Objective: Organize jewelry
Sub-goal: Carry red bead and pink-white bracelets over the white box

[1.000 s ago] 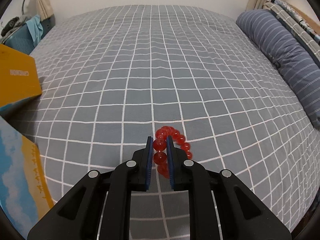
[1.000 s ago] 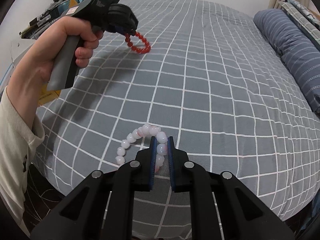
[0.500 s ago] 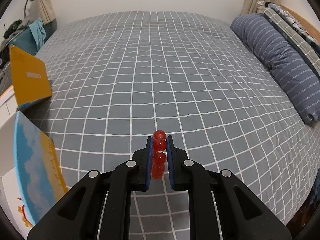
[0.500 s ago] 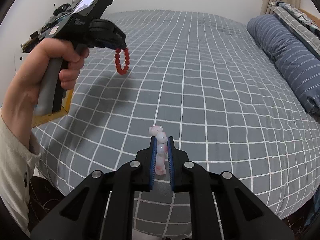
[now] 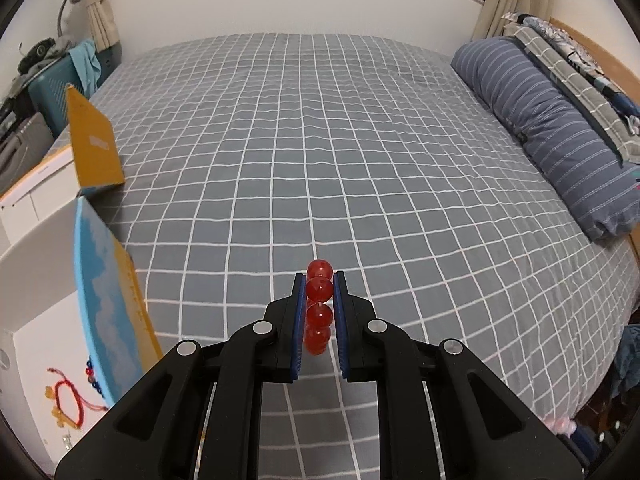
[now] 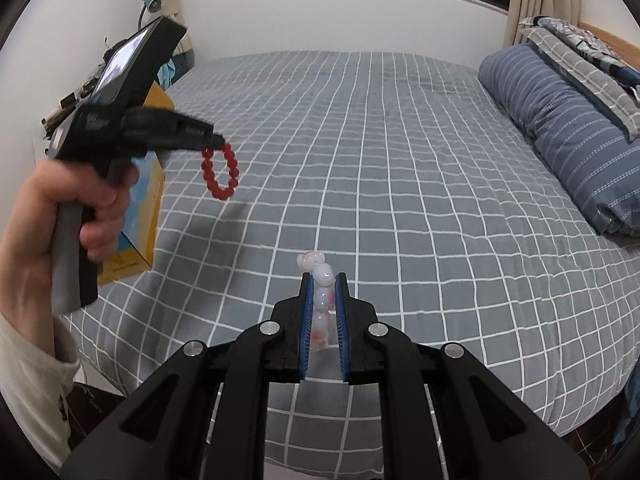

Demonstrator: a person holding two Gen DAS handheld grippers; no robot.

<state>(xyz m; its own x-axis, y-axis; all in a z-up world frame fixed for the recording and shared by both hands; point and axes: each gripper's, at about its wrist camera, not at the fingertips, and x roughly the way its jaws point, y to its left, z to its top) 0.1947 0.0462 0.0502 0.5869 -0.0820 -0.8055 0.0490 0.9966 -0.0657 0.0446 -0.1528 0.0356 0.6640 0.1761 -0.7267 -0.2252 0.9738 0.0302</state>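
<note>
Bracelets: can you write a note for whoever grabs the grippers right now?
Left gripper: shut on the red bracelet, which hangs clear above the bed.
Right gripper: shut on the pale pink bracelet, also off the bed.
Open box at the left bed edge already holds a red cord bracelet and some beads.
Done: both bracelets picked up.
Left: probably carry each to the box, set it inside, let go.
</note>
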